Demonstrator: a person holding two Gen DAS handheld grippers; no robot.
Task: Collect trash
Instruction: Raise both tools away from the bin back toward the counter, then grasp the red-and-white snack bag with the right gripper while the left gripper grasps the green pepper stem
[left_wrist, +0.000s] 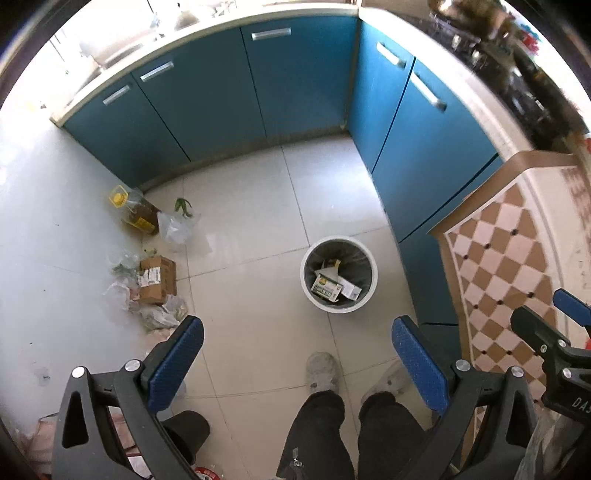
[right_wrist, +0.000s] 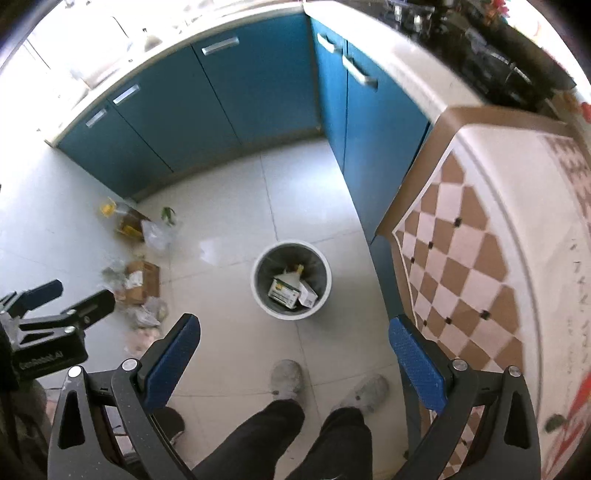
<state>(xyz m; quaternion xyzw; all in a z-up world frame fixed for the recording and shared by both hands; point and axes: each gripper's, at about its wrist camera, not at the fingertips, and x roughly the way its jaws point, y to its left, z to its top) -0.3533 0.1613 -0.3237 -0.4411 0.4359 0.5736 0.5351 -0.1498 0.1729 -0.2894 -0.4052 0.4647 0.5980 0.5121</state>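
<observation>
A white round bin (left_wrist: 339, 277) stands on the tiled floor with cartons (left_wrist: 332, 286) inside; it also shows in the right wrist view (right_wrist: 291, 280). Trash lies on the floor to its left: a flattened cardboard box (left_wrist: 157, 280), crumpled clear plastic bags (left_wrist: 175, 229), an oil bottle with a yellow cap (left_wrist: 135, 210) and a green scrap (left_wrist: 183, 206). My left gripper (left_wrist: 299, 354) is open and empty, held high above the floor. My right gripper (right_wrist: 293, 350) is open and empty, also high, to the right of the left one.
Blue cabinets (left_wrist: 258, 85) line the back and right under a pale counter. A table with a checkered cloth (right_wrist: 480, 258) stands at the right. The person's legs and shoes (left_wrist: 323, 371) are below the grippers. More bags (left_wrist: 40, 446) lie at lower left.
</observation>
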